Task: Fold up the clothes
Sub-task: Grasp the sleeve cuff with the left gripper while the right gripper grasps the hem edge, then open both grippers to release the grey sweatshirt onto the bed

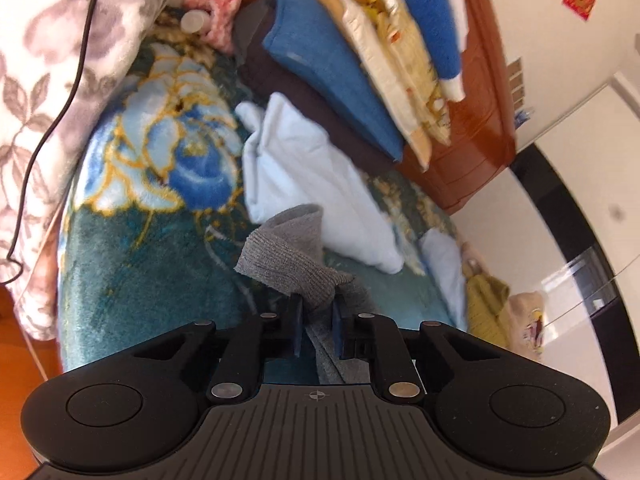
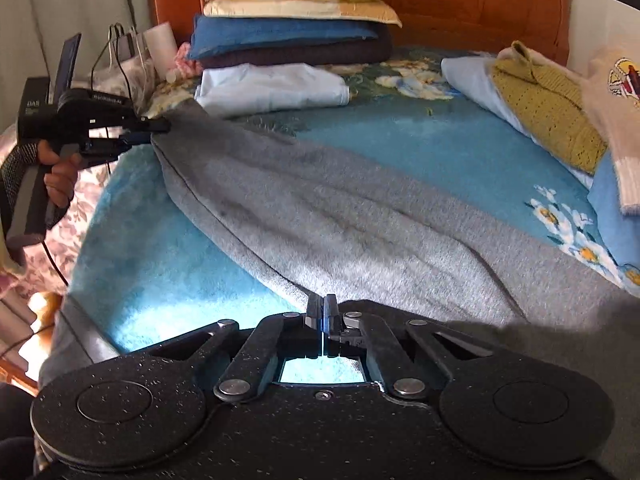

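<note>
Left gripper (image 1: 316,312): jaws narrow, pinching a bunched ribbed edge of the grey garment (image 2: 340,216). In the right wrist view the same gripper (image 2: 154,134) sits at the garment's far-left corner, held off the bed by the person's hand (image 2: 60,172).

Right gripper (image 2: 322,312): jaws nearly together, clamped on the garment's near edge.

Grey garment is stretched between the two grippers, running diagonally across the bed, its right part lying on the teal floral blanket (image 2: 440,152).

Past the left gripper: a light-blue folded cloth (image 1: 304,168) on the blanket, touching a dark-brown folded piece (image 1: 320,112). Above that sit a blue cushion (image 1: 332,68), cream floral pillows (image 1: 396,52), and another blue piece on top, all stacked against the wooden headboard (image 2: 480,4).

Right side of the bed: mustard knit (image 2: 548,112) lying on a pale-blue cloth (image 2: 468,76), with a cream sweater (image 2: 616,120) carrying a printed motif beside it.

Left edge of the bed: grey-leaf fleece blanket (image 1: 52,60) with a black cable (image 1: 76,68) across it. Pink knit item (image 1: 216,12) near the headboard.
</note>
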The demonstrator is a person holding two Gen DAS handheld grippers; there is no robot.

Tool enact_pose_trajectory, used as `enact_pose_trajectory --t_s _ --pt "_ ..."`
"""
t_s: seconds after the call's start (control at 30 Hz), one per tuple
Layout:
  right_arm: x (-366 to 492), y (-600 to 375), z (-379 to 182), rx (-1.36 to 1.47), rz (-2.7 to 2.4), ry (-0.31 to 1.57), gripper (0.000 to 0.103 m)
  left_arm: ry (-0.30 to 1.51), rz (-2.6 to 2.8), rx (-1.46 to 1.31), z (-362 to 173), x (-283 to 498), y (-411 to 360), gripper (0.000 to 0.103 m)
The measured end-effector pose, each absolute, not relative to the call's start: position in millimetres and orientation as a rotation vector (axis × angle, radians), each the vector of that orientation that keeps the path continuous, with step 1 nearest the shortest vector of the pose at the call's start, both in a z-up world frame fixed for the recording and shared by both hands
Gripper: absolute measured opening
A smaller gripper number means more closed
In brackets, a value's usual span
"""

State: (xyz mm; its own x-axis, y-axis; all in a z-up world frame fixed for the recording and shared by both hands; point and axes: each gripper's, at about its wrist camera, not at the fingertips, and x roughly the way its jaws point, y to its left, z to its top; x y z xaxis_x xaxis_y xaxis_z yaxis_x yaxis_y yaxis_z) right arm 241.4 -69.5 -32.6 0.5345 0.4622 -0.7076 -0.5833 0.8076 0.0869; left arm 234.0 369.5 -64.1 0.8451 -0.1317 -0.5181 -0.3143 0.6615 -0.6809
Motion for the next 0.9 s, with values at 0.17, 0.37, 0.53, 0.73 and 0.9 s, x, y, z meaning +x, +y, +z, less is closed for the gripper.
enact_pose_trajectory --t_s 0.17,0.37,0.53,0.73,0.9 --pt "232 -76 -29 -0.155 0.637 0.806 0.001 0.565 0.141 -0.843 -66 222 368 0.013" --pt "224 -80 -38 -0.150 0.654 0.874 0.001 0.598 0.110 -0.868 -76 211 379 0.019" --pt "220 -85 -38 -0.124 0.667 0.902 0.007 0.562 0.042 -0.670 -36 203 381 0.042" --pt "239 -94 -24 -0.030 0.603 0.854 0.013 0.596 0.032 -0.514 -16 262 396 0.046" --pt "242 -97 -31 -0.020 0.567 0.876 0.020 0.682 -0.044 -0.541 -37 302 402 0.056"
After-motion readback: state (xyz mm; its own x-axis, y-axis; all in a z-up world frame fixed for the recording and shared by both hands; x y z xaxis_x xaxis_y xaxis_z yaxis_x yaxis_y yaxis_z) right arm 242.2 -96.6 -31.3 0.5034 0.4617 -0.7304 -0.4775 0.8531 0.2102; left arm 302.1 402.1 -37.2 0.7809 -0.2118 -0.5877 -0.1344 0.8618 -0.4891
